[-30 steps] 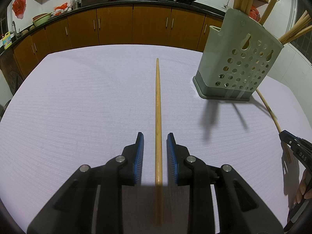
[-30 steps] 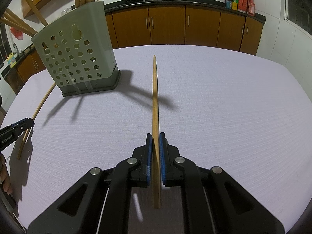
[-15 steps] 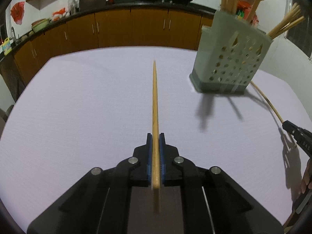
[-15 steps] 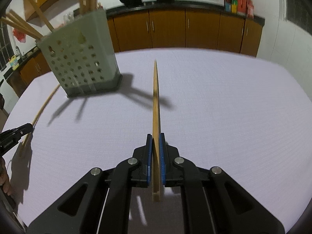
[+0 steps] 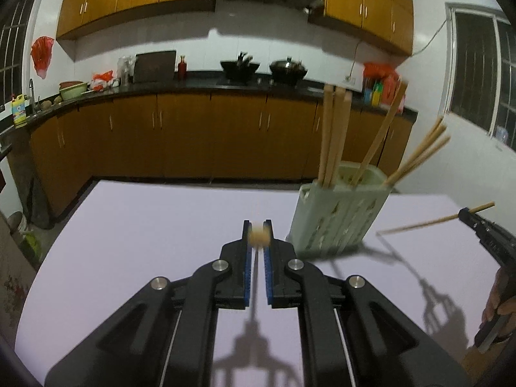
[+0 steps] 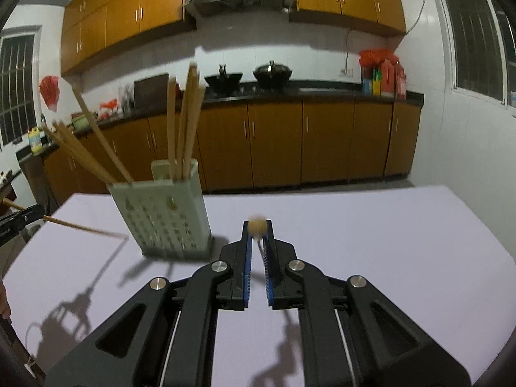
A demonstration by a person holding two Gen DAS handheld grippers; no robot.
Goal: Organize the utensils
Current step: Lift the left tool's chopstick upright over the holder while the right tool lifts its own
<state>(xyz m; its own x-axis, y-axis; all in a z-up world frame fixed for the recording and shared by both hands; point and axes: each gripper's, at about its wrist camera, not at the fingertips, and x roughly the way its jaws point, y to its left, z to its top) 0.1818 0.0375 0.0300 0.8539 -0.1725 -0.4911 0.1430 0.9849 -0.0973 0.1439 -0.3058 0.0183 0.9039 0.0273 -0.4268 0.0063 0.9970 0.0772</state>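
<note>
My left gripper (image 5: 257, 229) is shut on a wooden chopstick (image 5: 259, 238), seen end-on at its tips and lifted above the table. My right gripper (image 6: 257, 227) is shut on another chopstick (image 6: 257, 225), also seen end-on and lifted. Each gripper with its chopstick shows in the other view: the right one in the left wrist view (image 5: 464, 214) and the left one in the right wrist view (image 6: 30, 214). A pale green perforated utensil holder (image 5: 338, 216) stands on the white table between them, also in the right wrist view (image 6: 164, 216), with several chopsticks (image 5: 333, 135) upright in it.
The white table (image 5: 129, 242) ends at its far edge before brown kitchen cabinets (image 5: 193, 135). A counter with woks (image 5: 240, 66) and bottles runs behind. A person's hand (image 5: 500, 296) holds the right gripper at the right edge.
Both grippers have lifted and tilted upward with their chopsticks, which now hang clear of the table. The left gripper closed on its chopstick a second ago.
</note>
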